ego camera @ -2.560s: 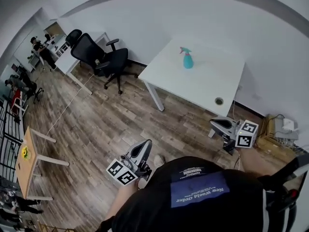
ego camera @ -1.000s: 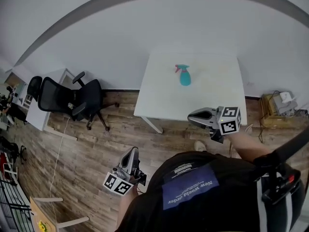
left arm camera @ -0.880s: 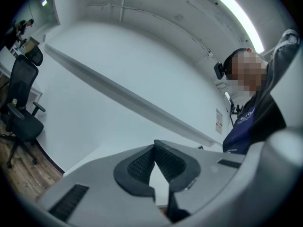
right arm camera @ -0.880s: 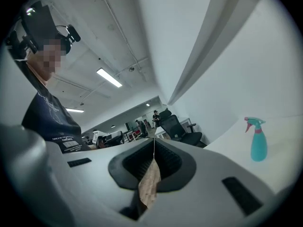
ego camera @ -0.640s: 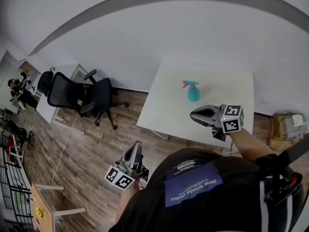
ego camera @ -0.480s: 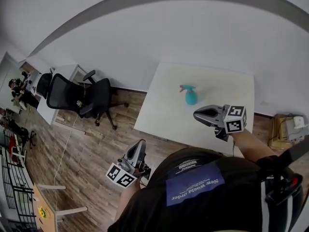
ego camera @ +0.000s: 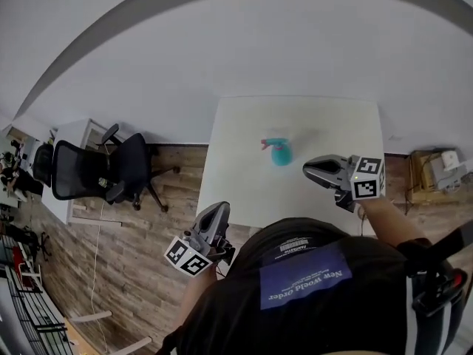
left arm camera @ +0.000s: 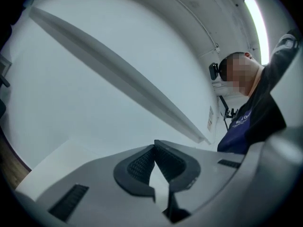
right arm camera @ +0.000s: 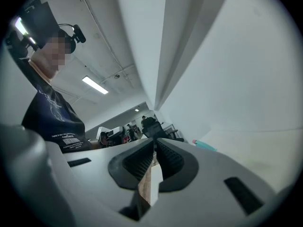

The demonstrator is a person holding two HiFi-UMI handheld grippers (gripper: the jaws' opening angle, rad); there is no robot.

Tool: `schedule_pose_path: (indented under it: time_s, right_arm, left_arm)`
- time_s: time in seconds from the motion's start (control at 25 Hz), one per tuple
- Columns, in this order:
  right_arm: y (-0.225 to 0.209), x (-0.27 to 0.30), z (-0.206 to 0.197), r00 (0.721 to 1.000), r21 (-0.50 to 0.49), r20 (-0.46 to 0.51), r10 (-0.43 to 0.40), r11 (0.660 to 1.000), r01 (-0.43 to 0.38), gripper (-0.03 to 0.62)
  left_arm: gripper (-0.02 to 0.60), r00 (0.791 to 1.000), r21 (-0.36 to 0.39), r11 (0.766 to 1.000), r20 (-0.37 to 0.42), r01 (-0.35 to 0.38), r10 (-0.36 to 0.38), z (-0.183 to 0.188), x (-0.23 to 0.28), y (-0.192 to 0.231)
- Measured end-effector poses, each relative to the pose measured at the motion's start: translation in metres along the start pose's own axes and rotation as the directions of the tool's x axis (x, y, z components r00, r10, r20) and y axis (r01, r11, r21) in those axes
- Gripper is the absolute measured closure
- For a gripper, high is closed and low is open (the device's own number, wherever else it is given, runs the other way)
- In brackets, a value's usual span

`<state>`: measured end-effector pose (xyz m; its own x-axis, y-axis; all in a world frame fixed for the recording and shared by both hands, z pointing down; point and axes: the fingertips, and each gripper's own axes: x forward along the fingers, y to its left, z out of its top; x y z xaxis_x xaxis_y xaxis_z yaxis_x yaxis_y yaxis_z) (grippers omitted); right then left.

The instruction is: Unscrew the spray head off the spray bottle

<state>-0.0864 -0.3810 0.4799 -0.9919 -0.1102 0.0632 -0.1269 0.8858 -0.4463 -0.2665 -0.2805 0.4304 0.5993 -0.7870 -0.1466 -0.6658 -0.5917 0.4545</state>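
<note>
A black office chair point(ego camera: 111, 172) stands on the wood floor at 9 o'clock of the white tabletop point(ego camera: 236, 176). The left hand-held gripper point(ego camera: 219, 210) hangs off the tabletop's near edge, at about 7 o'clock from the teal spray bottle point(ego camera: 279, 152), its jaws pressed together with nothing between them. The spray bottle stands upright near the tabletop's middle, its spray head on and untouched. At its 4 o'clock the right hand-held gripper point(ego camera: 307, 168) hovers close by, jaws likewise closed and empty.

Grey left tool point(ego camera: 221, 208), grey right tool point(ego camera: 308, 166), black ribbed pads point(left arm camera: 141, 162), black-and-white marker cubes point(ego camera: 186, 257) behind both, black shirt point(ego camera: 236, 313), blue printed patch point(ego camera: 307, 279)
</note>
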Motion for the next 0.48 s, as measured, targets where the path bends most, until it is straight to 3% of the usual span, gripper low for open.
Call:
schedule_pose_path:
  time_s: [0.16, 0.28, 0.48]
  right_arm:
    - [-0.012, 0.025, 0.011, 0.989, -0.015, 0.045, -0.143, 0.989, 0.144, 0.597]
    - [-0.009, 0.038, 0.020, 0.963, 0.003, 0.110, -0.245, 0.969, 0.246, 0.597]
    - [-0.010, 0.035, 0.027, 0.946, -0.009, 0.120, -0.301, 0.953, 0.304, 0.595]
  left_arm:
    - [0.579, 0.987, -0.004, 0.989, -0.063, 0.147, -0.147, 0.014, 0.012, 0.050]
    - [0.580, 0.955, 0.020, 0.967, -0.165, 0.253, -0.246, 0.022, 0.016, 0.075]
    - [0.580, 0.911, -0.016, 0.932, -0.209, 0.361, -0.357, 0.023, 0.055, 0.088]
